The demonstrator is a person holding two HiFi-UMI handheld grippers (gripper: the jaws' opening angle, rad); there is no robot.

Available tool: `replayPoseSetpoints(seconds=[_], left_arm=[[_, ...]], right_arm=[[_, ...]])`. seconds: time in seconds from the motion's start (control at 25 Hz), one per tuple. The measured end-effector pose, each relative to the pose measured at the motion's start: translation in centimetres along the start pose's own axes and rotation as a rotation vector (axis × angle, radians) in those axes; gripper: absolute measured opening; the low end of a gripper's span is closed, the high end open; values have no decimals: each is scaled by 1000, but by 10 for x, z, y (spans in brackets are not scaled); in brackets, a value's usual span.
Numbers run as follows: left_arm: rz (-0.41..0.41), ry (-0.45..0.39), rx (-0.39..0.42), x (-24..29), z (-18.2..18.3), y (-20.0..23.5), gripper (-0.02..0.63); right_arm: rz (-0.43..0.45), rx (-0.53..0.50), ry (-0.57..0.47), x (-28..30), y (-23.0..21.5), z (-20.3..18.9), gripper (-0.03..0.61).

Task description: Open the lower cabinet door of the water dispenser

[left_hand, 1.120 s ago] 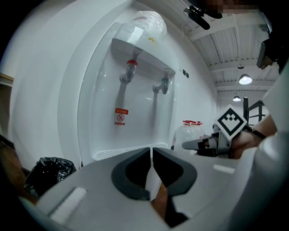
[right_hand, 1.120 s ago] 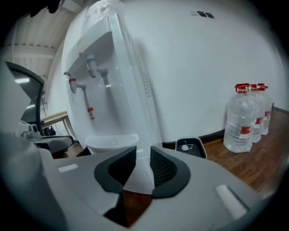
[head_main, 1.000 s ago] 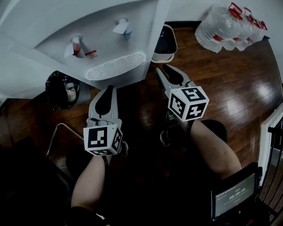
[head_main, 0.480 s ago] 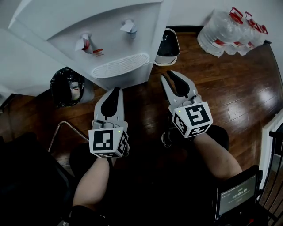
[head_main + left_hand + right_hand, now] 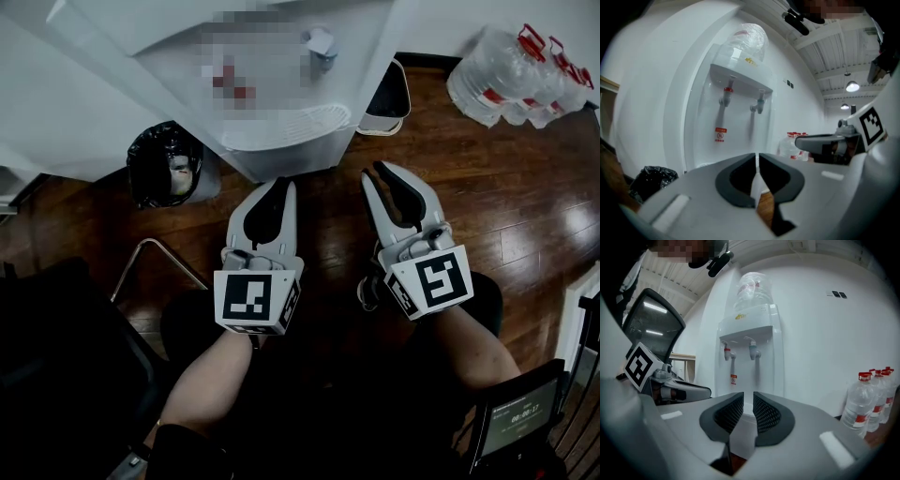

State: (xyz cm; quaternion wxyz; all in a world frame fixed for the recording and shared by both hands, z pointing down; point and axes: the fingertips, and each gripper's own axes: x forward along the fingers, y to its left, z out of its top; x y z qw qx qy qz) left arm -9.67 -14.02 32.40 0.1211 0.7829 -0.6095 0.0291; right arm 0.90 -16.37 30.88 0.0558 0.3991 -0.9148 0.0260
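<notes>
Right gripper (image 5: 374, 172) risen, jaws just closing empty, water dispenser (image 5: 764, 363) lower door hidden.

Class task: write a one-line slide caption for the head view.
Left gripper and right gripper, its empty jaws having just been closing, hover over wood floor before the white water dispenser.

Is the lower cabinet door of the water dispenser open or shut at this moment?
Shut, it seems: in the head view no door swings out below the drip tray of the water dispenser; both gripper views hide it.
</notes>
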Motion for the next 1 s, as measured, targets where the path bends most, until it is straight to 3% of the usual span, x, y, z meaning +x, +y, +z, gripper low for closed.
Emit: replayPoseSetpoints(seconds=[0.48,1.0], left_arm=[[-5,-13,55,-5,6,-7,43],[4,-7,51,-4,7,-7,43]], right_arm=[[-1,-17,-20,7,-4,6,43],[-10,-21,-20,6,-8,6,43]])
